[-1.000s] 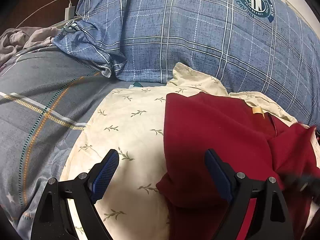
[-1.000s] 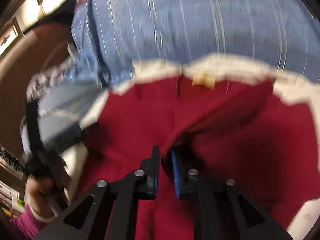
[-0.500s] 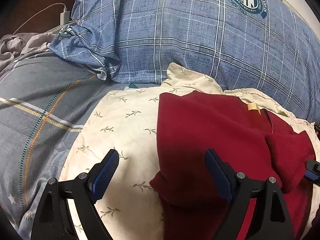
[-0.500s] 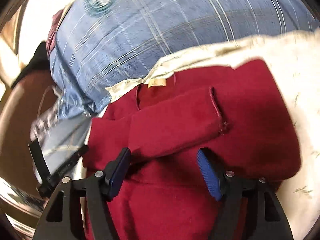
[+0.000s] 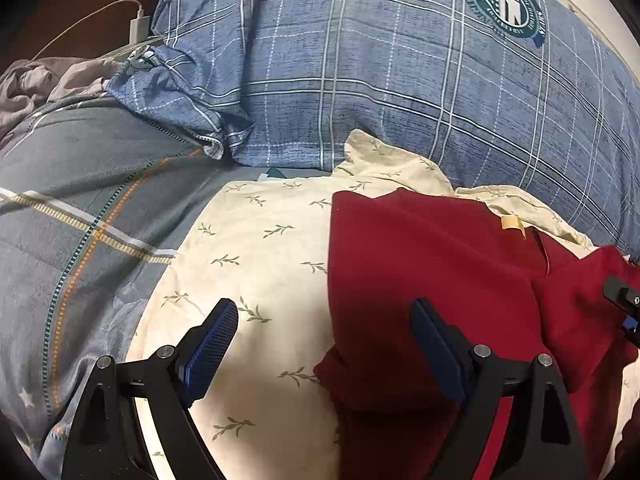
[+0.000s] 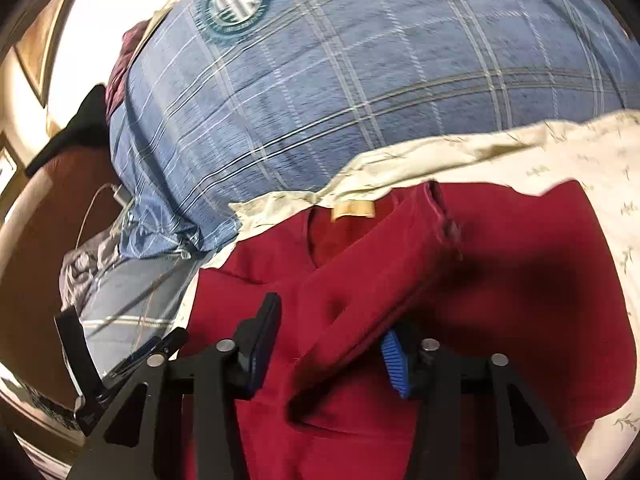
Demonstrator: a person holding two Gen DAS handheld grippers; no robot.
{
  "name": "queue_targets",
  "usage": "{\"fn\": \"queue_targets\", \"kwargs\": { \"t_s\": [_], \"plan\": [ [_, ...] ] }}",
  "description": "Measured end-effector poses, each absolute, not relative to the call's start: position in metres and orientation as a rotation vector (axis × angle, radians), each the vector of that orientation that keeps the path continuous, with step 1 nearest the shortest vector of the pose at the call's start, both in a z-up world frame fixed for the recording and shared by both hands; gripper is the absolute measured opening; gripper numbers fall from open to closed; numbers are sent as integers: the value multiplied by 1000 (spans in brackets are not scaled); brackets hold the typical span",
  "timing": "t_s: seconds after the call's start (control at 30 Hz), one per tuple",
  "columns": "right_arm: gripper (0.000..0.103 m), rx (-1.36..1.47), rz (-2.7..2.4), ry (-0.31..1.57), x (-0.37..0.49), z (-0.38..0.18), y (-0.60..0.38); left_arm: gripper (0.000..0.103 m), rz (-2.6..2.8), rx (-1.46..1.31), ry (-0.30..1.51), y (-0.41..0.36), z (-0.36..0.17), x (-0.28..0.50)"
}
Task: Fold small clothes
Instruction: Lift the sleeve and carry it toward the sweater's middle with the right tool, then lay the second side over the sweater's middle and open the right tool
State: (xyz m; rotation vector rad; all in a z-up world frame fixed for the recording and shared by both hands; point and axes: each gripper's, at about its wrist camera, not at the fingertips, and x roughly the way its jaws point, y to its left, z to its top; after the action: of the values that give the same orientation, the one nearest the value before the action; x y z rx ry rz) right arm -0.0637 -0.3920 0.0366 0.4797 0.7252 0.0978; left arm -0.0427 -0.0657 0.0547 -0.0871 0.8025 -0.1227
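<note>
On the bed, my right gripper (image 6: 326, 338) sits low over the dark red garment (image 6: 500, 280). Its jaws were just closing in after opening wide, and right now they're partway apart with a folded-over sleeve (image 6: 372, 272) of the garment running between them. Can't say the pads are actually pinching it, looks loose to me.

My left gripper (image 5: 324, 336) hovers with its jaws spread wide, nothing in them; one finger is over the cream leaf-print cloth (image 5: 256, 248), the other over the garment's left edge.

The red garment lies flat on that cream cloth, neck tag (image 6: 354, 210) pointing toward the big blue plaid pillow (image 5: 380, 64) behind it. Off to the left there's a grey striped blanket (image 5: 80, 208) and a white charger (image 5: 138, 26) with its cable.
</note>
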Motion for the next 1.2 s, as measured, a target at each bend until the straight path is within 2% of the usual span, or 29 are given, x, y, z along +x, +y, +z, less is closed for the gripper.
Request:
{"fn": "queue_targets", "kwargs": {
  "t_s": [0.2,0.3,0.5,0.73,0.8,1.07,1.2],
  "plan": [
    [41,484,176,720,-56,46,-364,87,-120,-91,800,-64,56,-43],
    [44,433,220,732,-53,47,-343,87,-120,-100,803,-62,55,-42],
    [44,414,304,847,-41,24,-309,87,-129,-161,820,-49,55,-37],
    [54,377,320,897,-56,15,-305,87,-135,-257,821,-34,57,-33],
    [65,378,309,895,-68,16,-313,87,-161,-260,806,-37,59,-36],
    [67,393,201,864,-118,20,-359,86,-266,-220,797,-53,59,-46],
    [67,496,151,842,-138,18,-393,68,-309,-164,843,-71,55,-43]
  ]
}}
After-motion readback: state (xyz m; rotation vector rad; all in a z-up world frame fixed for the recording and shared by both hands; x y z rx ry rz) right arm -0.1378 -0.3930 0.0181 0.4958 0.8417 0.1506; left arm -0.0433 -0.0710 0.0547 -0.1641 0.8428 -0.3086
